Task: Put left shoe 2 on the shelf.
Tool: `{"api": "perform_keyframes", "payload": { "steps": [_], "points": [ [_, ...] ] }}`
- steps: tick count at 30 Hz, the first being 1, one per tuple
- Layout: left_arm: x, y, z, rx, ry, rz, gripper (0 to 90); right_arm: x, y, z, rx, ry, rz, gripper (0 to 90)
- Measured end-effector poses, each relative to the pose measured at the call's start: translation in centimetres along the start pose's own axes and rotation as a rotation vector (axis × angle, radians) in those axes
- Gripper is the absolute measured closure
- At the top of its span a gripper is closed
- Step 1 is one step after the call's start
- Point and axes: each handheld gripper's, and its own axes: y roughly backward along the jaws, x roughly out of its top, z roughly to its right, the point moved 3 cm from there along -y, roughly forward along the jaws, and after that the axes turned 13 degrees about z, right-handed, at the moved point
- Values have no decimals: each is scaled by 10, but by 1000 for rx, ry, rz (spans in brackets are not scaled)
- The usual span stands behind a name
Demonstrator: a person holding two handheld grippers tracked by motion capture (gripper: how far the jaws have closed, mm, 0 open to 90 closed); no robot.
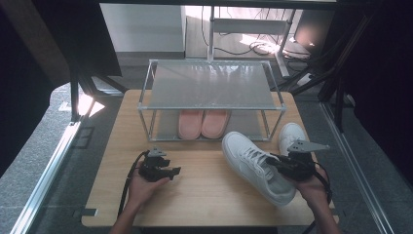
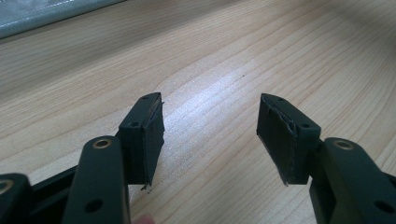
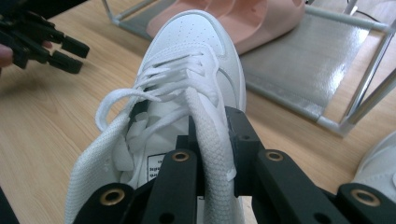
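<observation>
A white lace-up sneaker (image 1: 253, 163) lies at the right of the wooden table (image 1: 204, 200), toe toward the shoe rack (image 1: 212, 85). My right gripper (image 1: 275, 161) is shut on its tongue; in the right gripper view the jaws of the right gripper (image 3: 215, 135) pinch the padded tongue of the sneaker (image 3: 196, 51) from both sides. A second white sneaker (image 1: 290, 136) stands just behind my right hand. My left gripper (image 1: 173, 170) rests low at the table's left middle, open, and in its own view the left gripper (image 2: 210, 130) has only bare wood between its pads.
A pair of pink slippers (image 1: 203, 123) sits on the rack's lower shelf, also seen as pink slippers (image 3: 252, 18) beyond the sneaker's toe. The rack's top shelf is bare grey mesh. The rack's metal frame (image 3: 364, 100) stands close to the right of the held shoe.
</observation>
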Motion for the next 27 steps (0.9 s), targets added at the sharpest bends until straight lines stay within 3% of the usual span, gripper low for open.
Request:
{"api": "perform_keyframes", "payload": {
  "steps": [15,27],
  "points": [
    [0,1,-1,2,2,2,419,19,2,-8,12,0,78,830],
    [1,3,-2,0,1,9,420,40,4,-17,50,14,155,830]
  ]
}}
